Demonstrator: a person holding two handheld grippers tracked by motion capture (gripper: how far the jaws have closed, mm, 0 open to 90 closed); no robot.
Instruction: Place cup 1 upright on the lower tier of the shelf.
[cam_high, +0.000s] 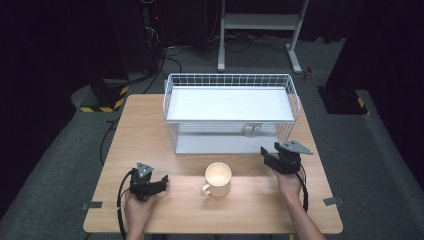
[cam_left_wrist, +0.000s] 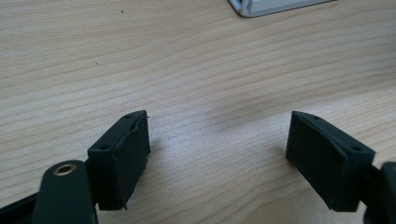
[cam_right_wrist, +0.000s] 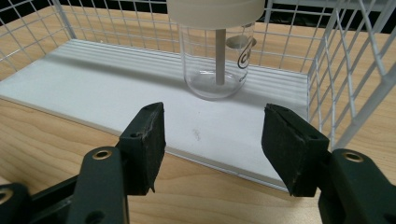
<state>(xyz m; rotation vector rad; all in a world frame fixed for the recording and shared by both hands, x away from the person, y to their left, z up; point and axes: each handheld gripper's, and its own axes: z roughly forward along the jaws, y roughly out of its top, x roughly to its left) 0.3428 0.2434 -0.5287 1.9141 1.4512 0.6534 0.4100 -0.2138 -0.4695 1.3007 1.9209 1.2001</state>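
A white mug (cam_high: 218, 178) with its handle to the lower left stands on the wooden table (cam_high: 150, 135), between the two hands. My left gripper (cam_high: 161, 183) rests low on the table left of the mug; its jaws stand open over bare wood (cam_left_wrist: 219, 119). My right gripper (cam_high: 266, 155) is right of the mug, at the front right corner of a white wire rack (cam_high: 230, 80). It is open with nothing between its pads (cam_right_wrist: 215, 111), and it faces a clear lidded glass (cam_right_wrist: 217, 56) with a white straw on the rack's lower white floor (cam_right_wrist: 93, 84).
The rack has an upper white shelf (cam_high: 229, 104) above the lower floor. Wire walls (cam_right_wrist: 355, 70) close in beside the glass on the right. A white frame stand (cam_high: 260, 22) and cables lie on the floor beyond the table.
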